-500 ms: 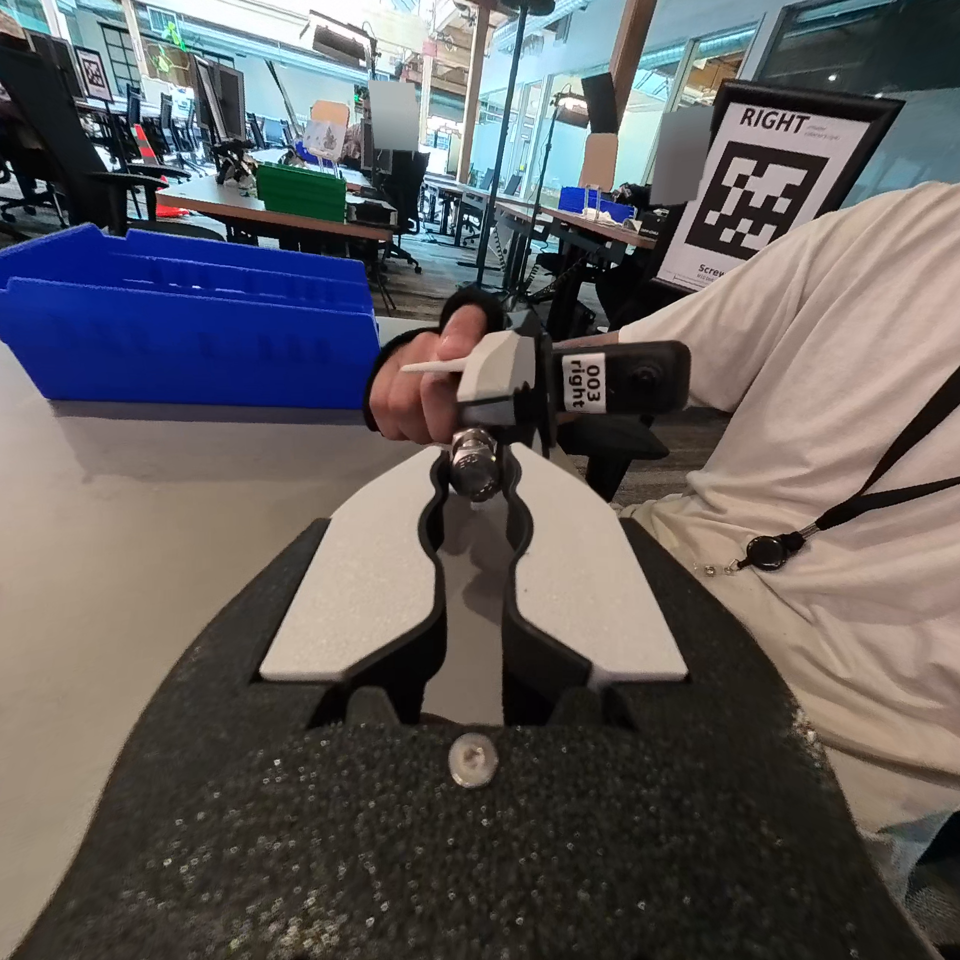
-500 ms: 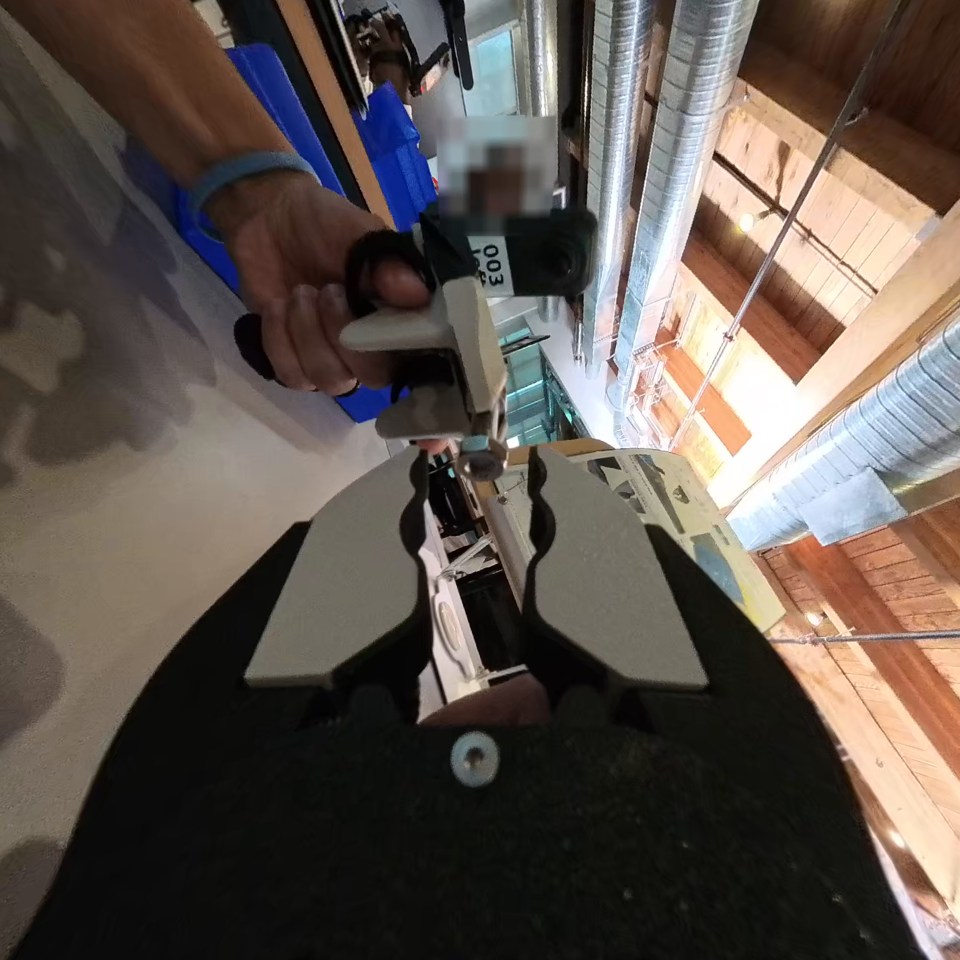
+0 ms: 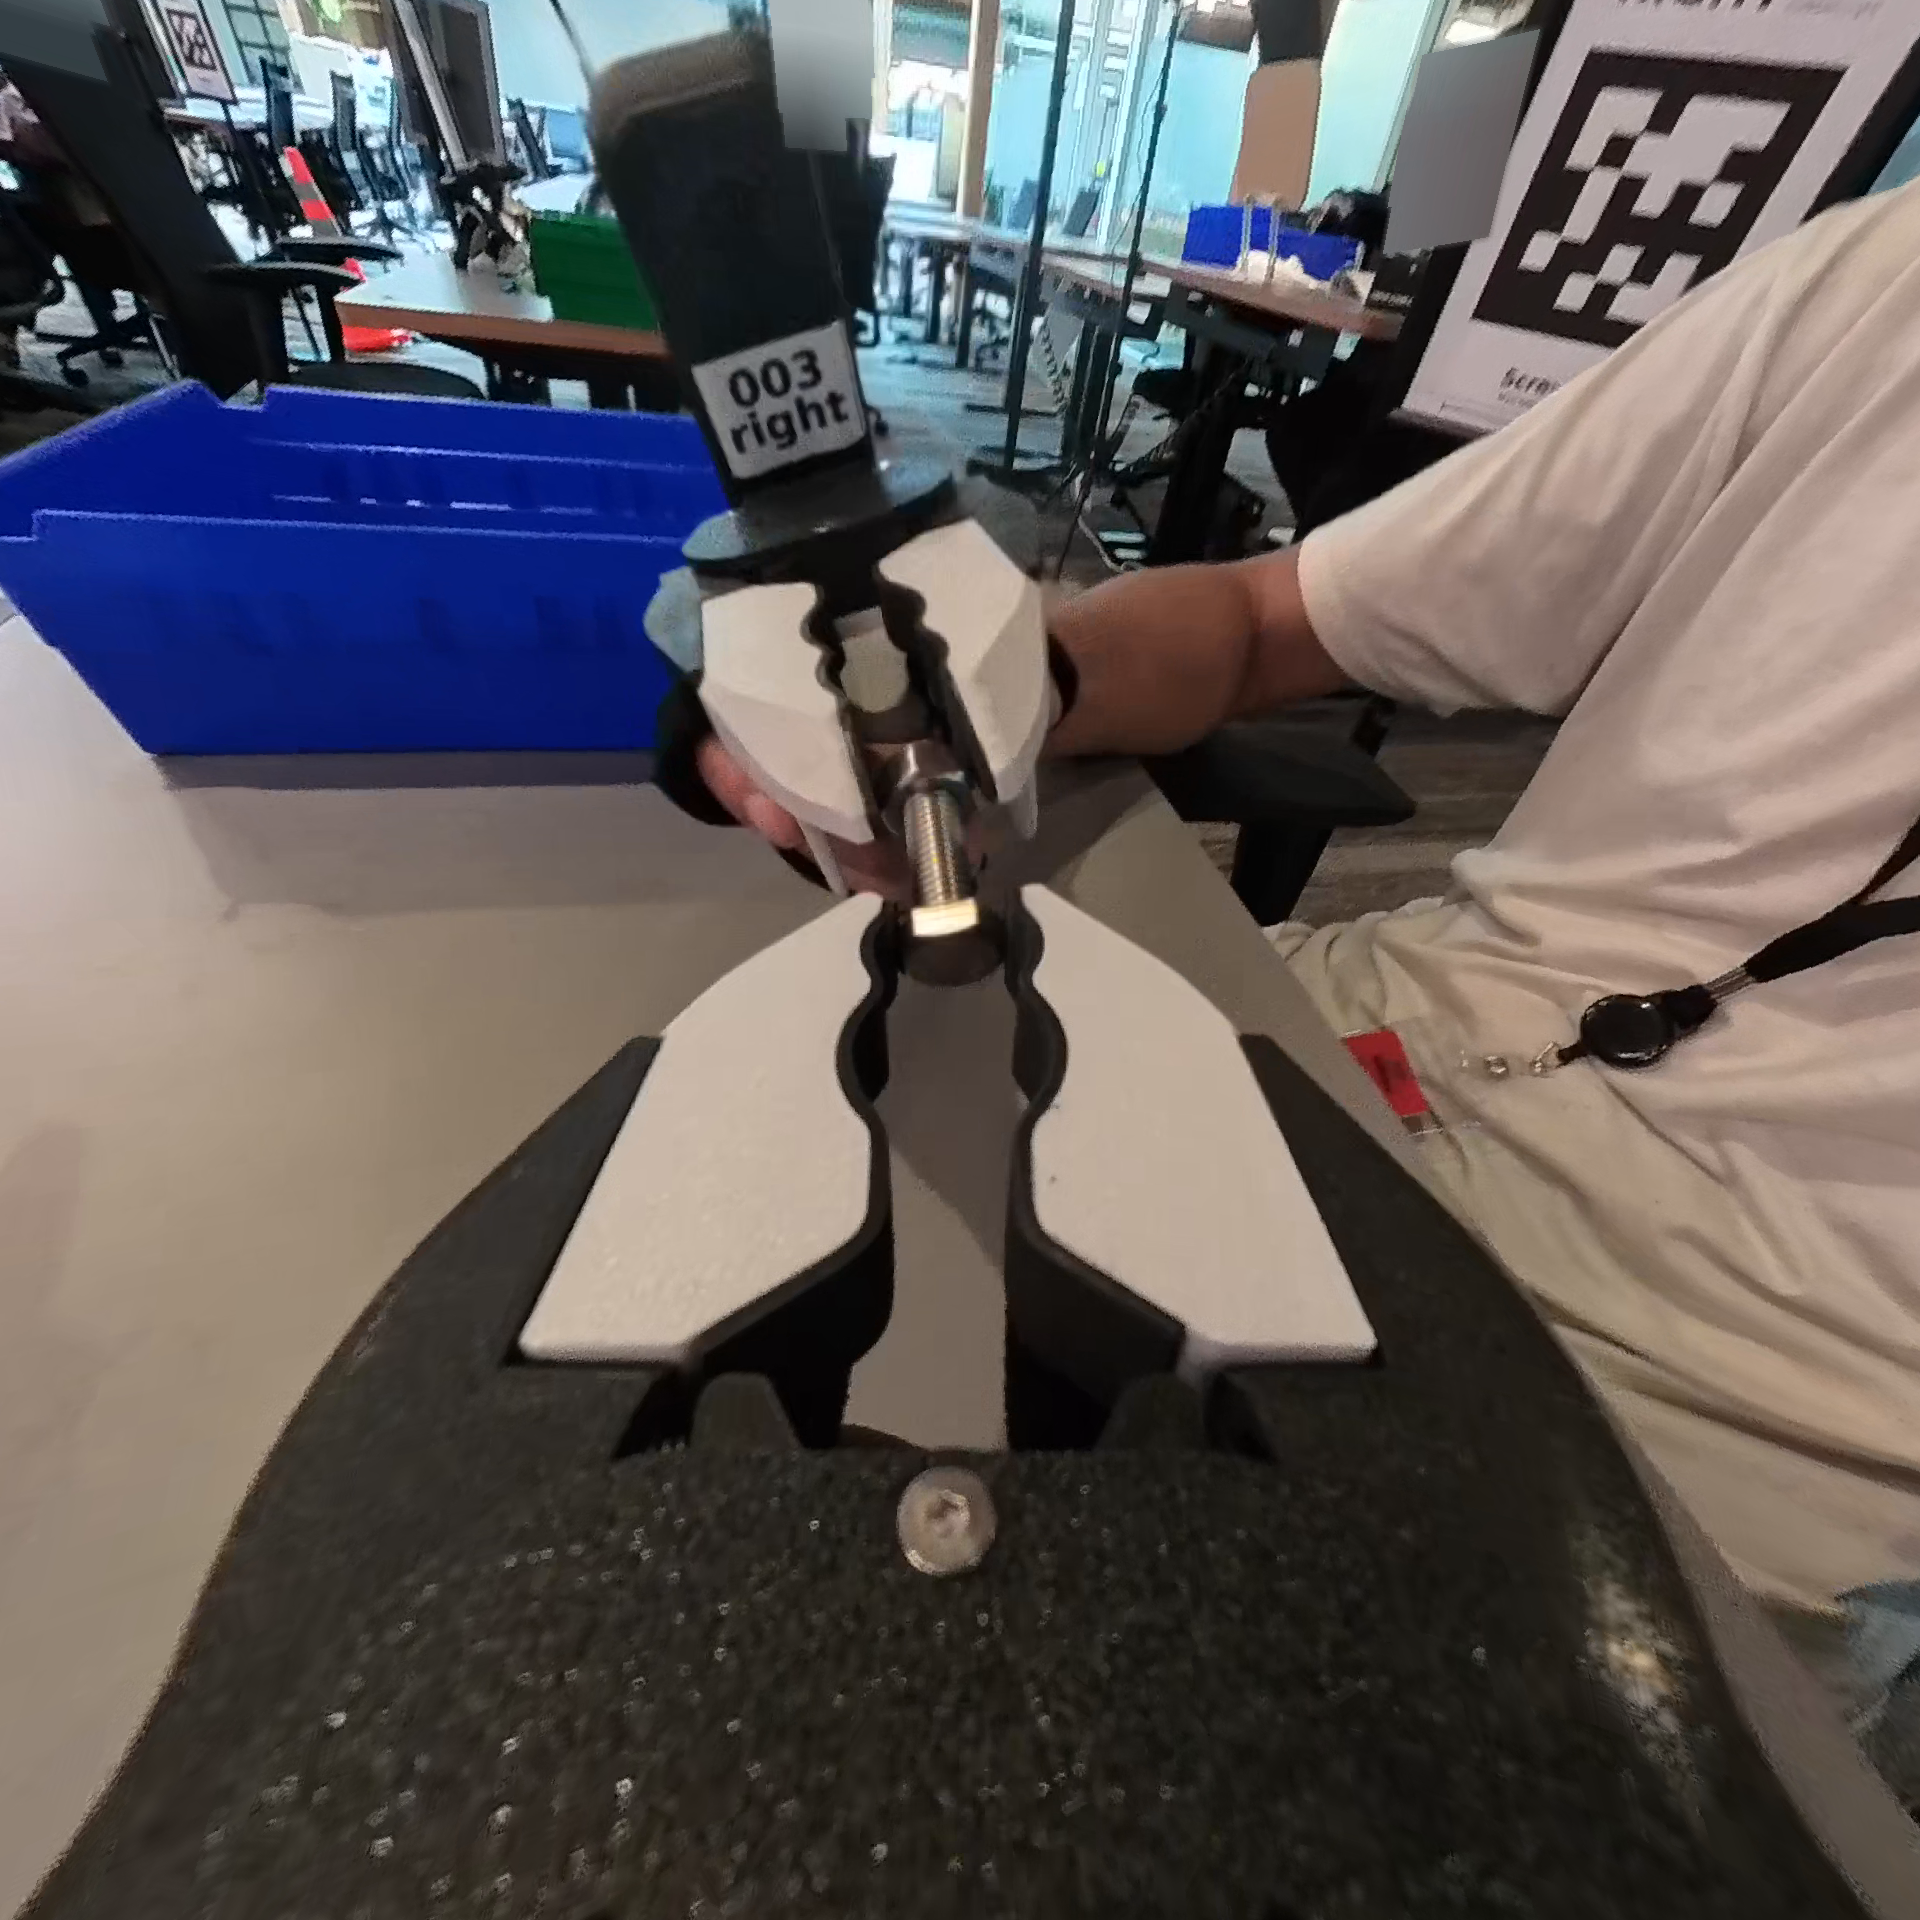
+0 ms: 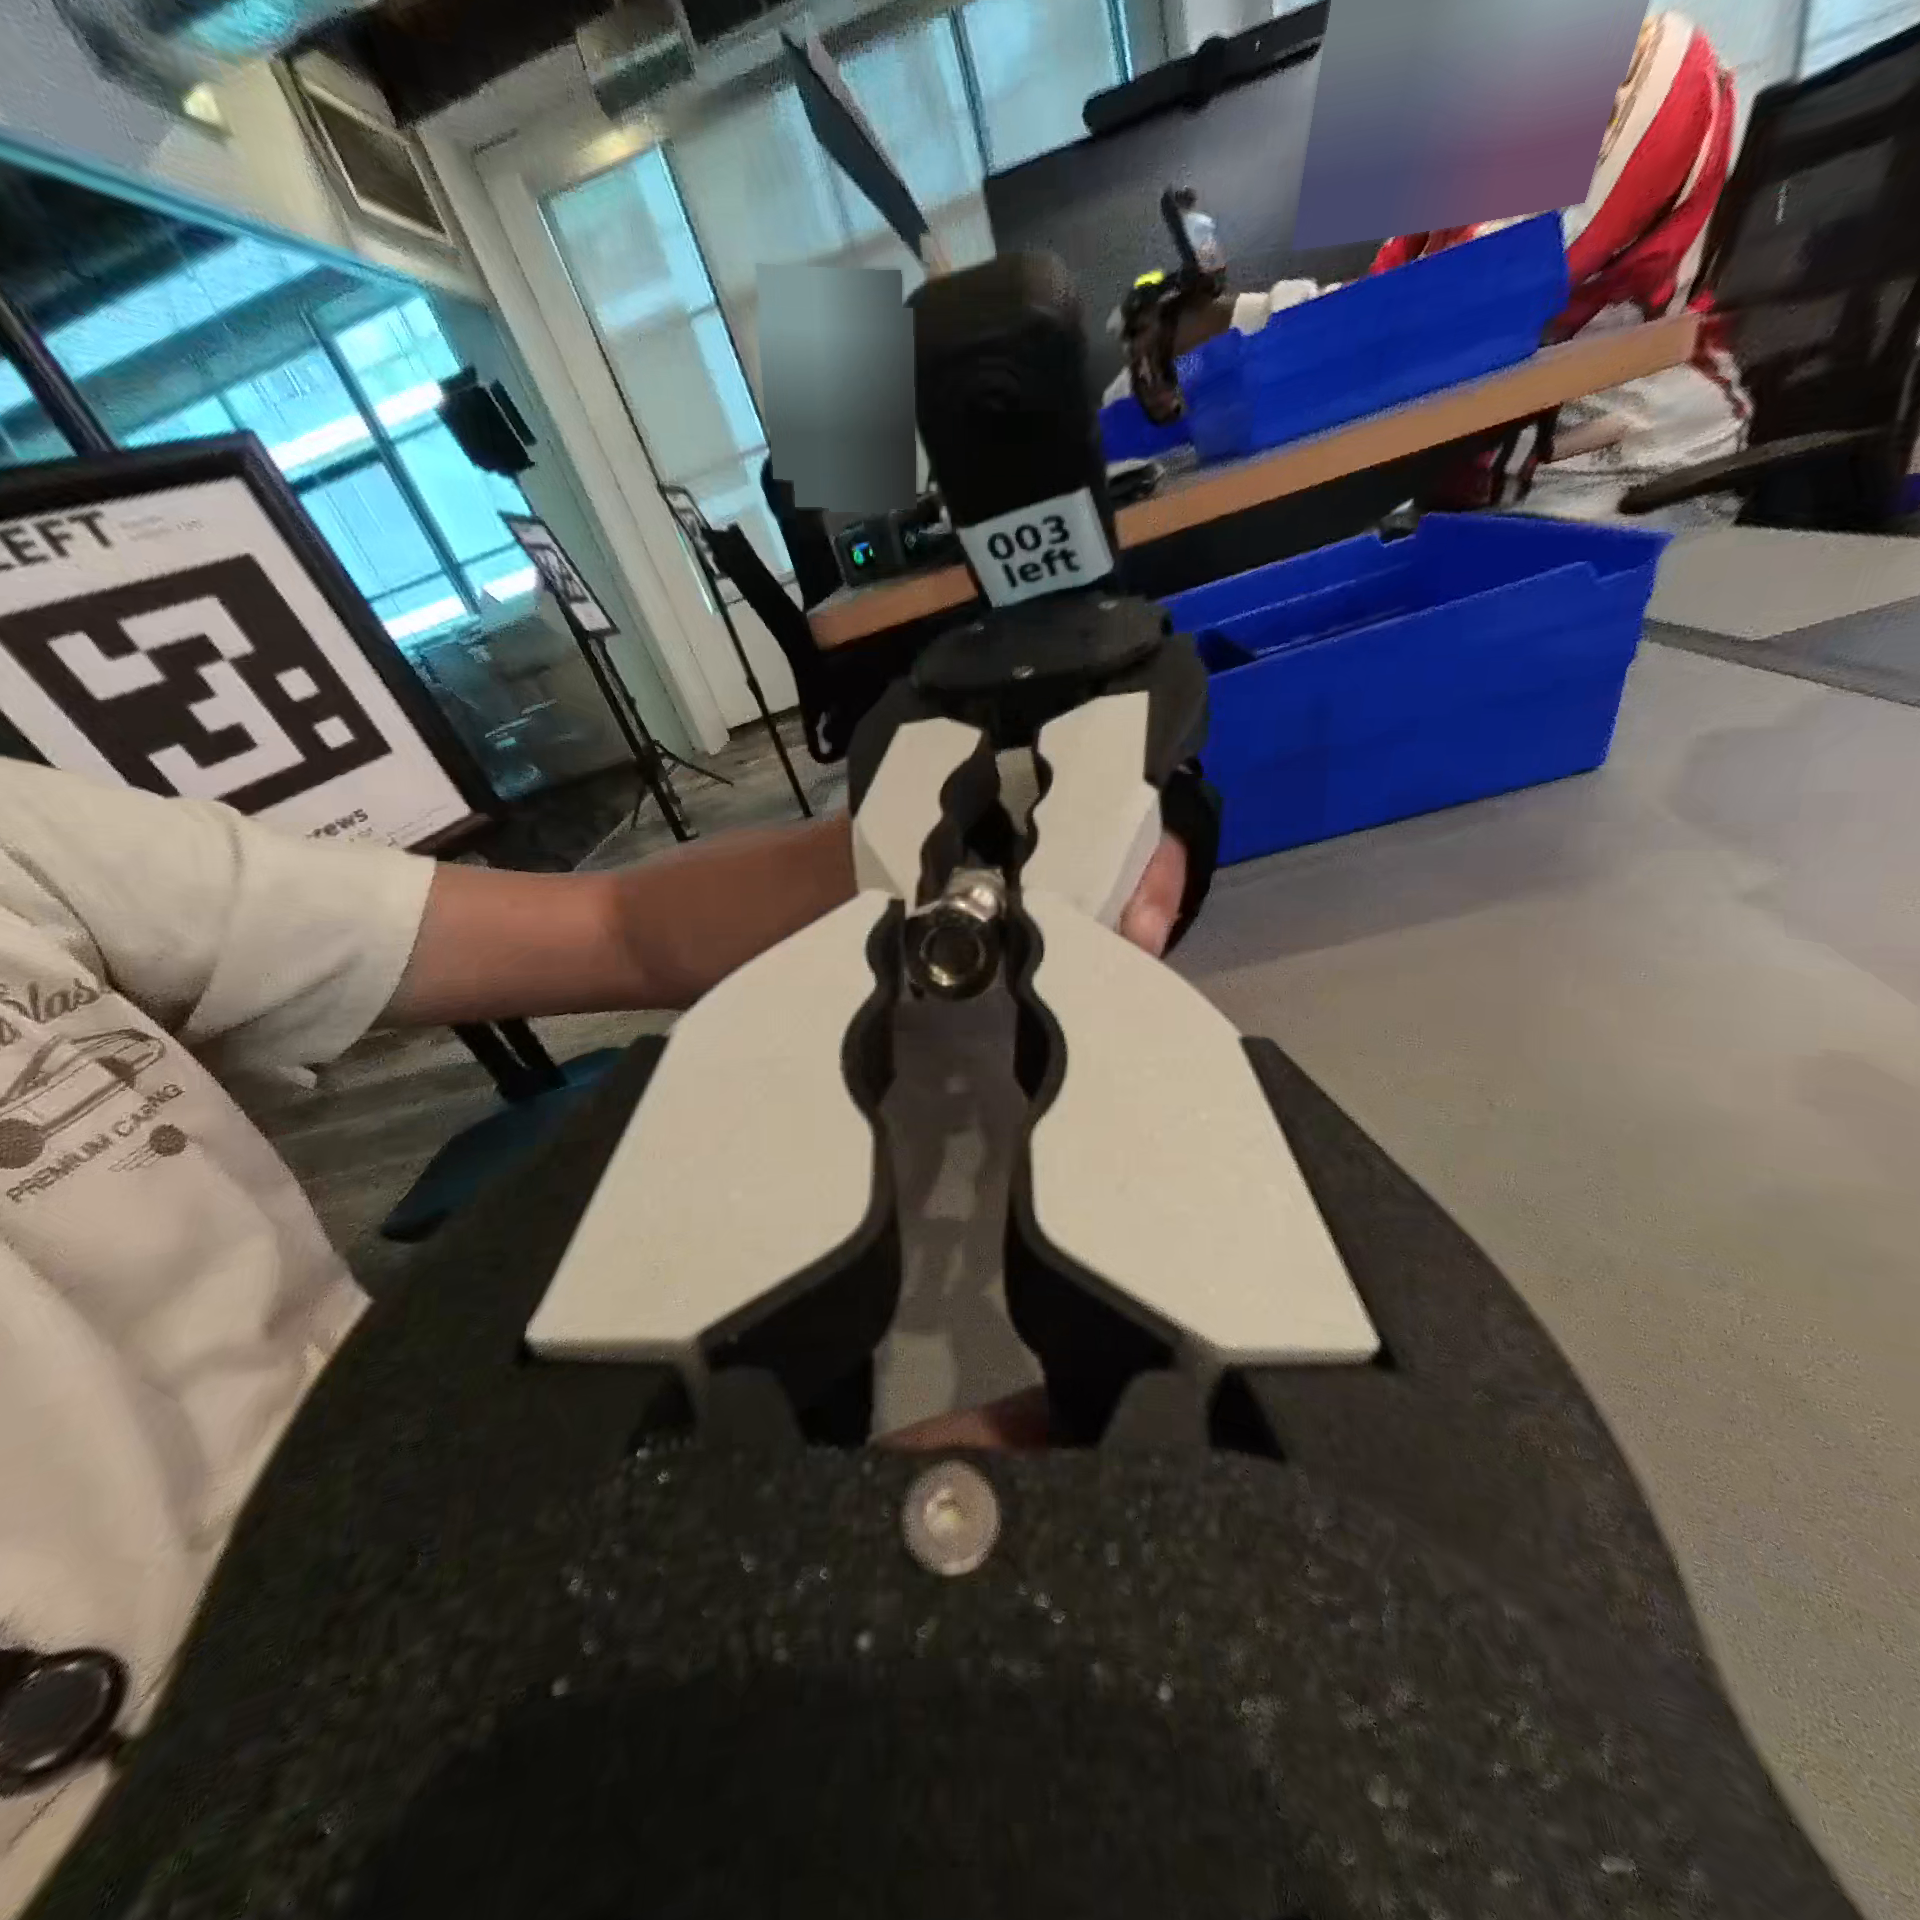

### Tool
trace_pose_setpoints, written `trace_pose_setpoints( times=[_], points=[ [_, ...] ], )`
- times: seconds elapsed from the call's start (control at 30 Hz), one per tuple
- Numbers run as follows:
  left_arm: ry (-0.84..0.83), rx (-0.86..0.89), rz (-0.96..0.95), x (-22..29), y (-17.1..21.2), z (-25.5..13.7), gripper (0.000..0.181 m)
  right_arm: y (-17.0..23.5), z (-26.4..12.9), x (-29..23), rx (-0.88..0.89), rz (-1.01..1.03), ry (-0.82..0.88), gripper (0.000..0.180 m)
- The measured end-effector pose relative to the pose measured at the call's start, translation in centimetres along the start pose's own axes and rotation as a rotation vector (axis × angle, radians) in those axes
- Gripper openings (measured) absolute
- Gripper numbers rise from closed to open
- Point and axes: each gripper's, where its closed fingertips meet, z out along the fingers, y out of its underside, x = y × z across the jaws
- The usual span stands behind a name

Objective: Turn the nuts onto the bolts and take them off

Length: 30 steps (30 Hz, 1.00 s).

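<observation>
A steel bolt [image 3: 933, 842] hangs in the air between my two grippers, above the table's near edge. My left gripper [image 3: 943, 930] is shut on the hex nut [image 3: 940, 922] at the near end of the thread. My right gripper [image 3: 925, 821] faces it from above and is shut on the bolt's round head [image 3: 914, 750]. In the right wrist view my right gripper [image 4: 951, 940] clamps the socket head [image 4: 951, 951], seen end on. The nut [image 4: 974, 891] sits just beyond it in the left gripper [image 4: 971, 883]. A stretch of bare thread shows between head and nut.
A blue bin [image 3: 343, 582] stands on the grey table [image 3: 312, 1039] behind the grippers; it also shows in the right wrist view [image 4: 1403, 665]. The person's white shirt [image 3: 1558, 935] fills the right side. Framed marker signs [image 3: 1662, 177] [image 4: 187, 675] stand off the table. The tips of both grippers are at nearly the same place.
My right gripper has rolled about a quarter turn around the bolt's axis, from lying sideways to upright. Both grippers have kept their hold, and I now see the bolt more from the side.
</observation>
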Motion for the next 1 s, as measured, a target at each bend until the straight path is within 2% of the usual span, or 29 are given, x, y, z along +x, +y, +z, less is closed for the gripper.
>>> trace_pose_setpoints(
  times=[0.13,0.2,0.23,0.3,0.37,0.43,0.5,0.53,0.67,0.73,0.83,1.0],
  points=[
    [0.002,-0.012,-0.001,-0.1,0.4,0.0,0.019,0.7,-0.1,0.1,-0.032,-0.111,0.054,0.018],
    [0.016,0.016,-0.015,0.0,0.0,-0.2,0.019,0.7,0.0,0.1,-0.054,-0.268,0.106,0.035],
    [0.013,0.015,-0.013,0.0,0.0,-0.3,0.019,1.1,0.0,0.1,-0.097,-0.376,0.145,0.042],
    [0.020,0.011,-0.014,0.1,0.0,-0.3,0.019,0.7,-0.5,0.6,-0.129,-0.672,0.287,0.043],
    [0.035,0.009,-0.019,0.3,0.0,-0.2,0.019,0.4,-1.2,0.6,-0.160,-1.065,0.426,0.041],
    [0.045,-0.007,-0.023,0.5,0.3,-0.1,0.019,1.2,-1.3,0.6,-0.268,-1.423,0.513,0.037],
    [0.053,-0.018,-0.029,0.5,0.6,0.1,0.019,2.7,-1.2,0.6,-0.363,-1.631,0.512,0.034],
    [0.059,-0.027,-0.033,0.6,0.8,0.2,0.019,2.9,-1.0,0.3,-0.356,-1.658,0.504,0.030],
    [0.058,-0.045,-0.028,0.7,1.1,0.6,0.019,2.4,-0.9,-0.5,-0.301,-1.568,0.478,0.018],
    [0.043,-0.047,-0.019,0.5,1.0,0.4,0.019,2.3,-0.8,-0.3,-0.300,-1.423,0.455,0.018],
    [0.025,-0.034,-0.015,0.2,0.8,0.1,0.019,2.1,-0.6,0.0,-0.256,-1.062,0.381,0.018],
    [-0.037,-0.041,0.005,-0.8,0.8,-0.5,0.019,2.1,-0.1,1.0,-0.200,-0.253,0.194,0.017]
  ],
)
